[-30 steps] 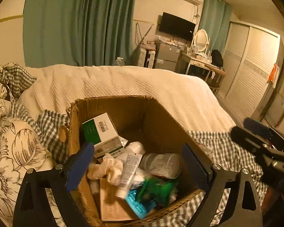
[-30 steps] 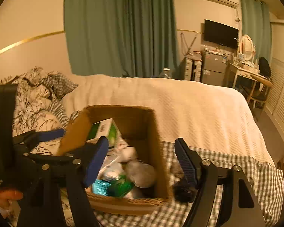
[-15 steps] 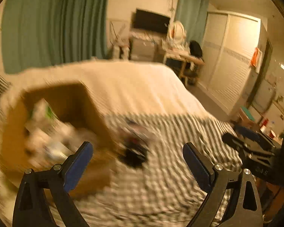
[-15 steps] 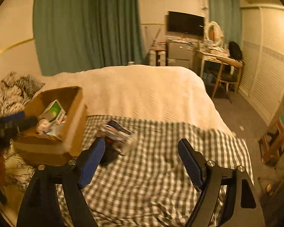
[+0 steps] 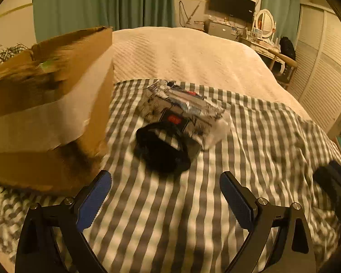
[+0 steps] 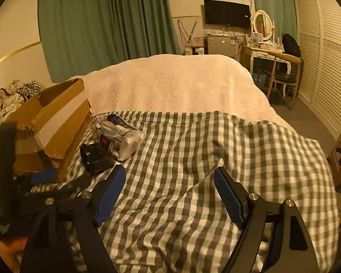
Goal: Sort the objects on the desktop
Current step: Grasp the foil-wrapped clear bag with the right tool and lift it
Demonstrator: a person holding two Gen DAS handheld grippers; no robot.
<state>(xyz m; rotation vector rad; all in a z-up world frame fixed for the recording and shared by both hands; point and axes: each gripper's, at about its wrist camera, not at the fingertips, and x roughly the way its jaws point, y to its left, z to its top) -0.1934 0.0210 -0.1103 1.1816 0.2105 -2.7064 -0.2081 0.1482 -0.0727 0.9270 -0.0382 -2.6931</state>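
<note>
A cardboard box (image 5: 45, 113) stands on the checked bedcover (image 5: 250, 159) at the left; it also shows in the right wrist view (image 6: 56, 122). Beside it lie a black round object (image 5: 163, 150) and a plastic-wrapped packet (image 5: 184, 109), touching each other. They also show in the right wrist view, the black object (image 6: 95, 157) and the packet (image 6: 118, 136). My left gripper (image 5: 166, 200) is open and empty, low over the cover just in front of the black object. My right gripper (image 6: 170, 193) is open and empty, over the cover to the right of both objects.
A cream blanket (image 6: 177, 82) covers the far half of the bed. Patterned pillows (image 6: 4, 97) lie behind the box. A dressing table with a chair (image 6: 279, 68) and louvred wardrobe doors (image 6: 329, 56) stand at the right. The floor (image 6: 307, 118) drops off beyond the bed's right edge.
Both grippers have swung right, away from above the box's open top. The left one has dropped low toward the black object and packet. Both stay open.
</note>
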